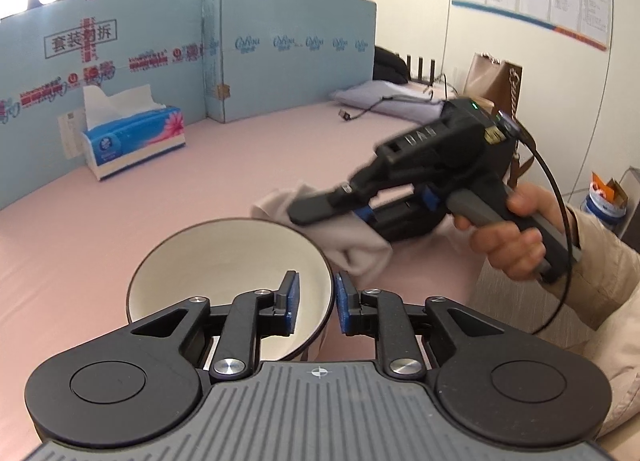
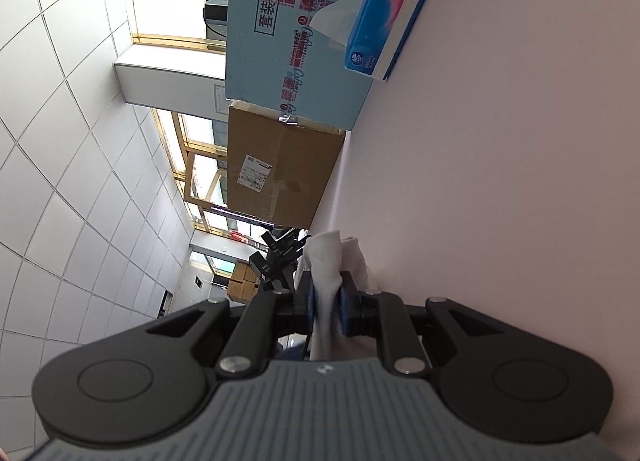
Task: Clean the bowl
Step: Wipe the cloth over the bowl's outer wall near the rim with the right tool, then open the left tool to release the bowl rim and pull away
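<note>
A: Where does the left wrist view sit?
B: Low and level, close over the pink desk, facing the blue cardboard screen.
A: The right one?
B: Rolled sideways, ceiling at left; both share the tissue box.

bright window glare, fisheye-warped edges, slight motion blur.

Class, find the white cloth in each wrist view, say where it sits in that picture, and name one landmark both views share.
Left wrist view: the white cloth is right of centre, clamped in the right gripper, beside the bowl rim.
Right wrist view: the cloth is at lower centre, pinched between the gripper's blue pads.
Shared landmark: the blue tissue box against the light-blue cardboard.
</note>
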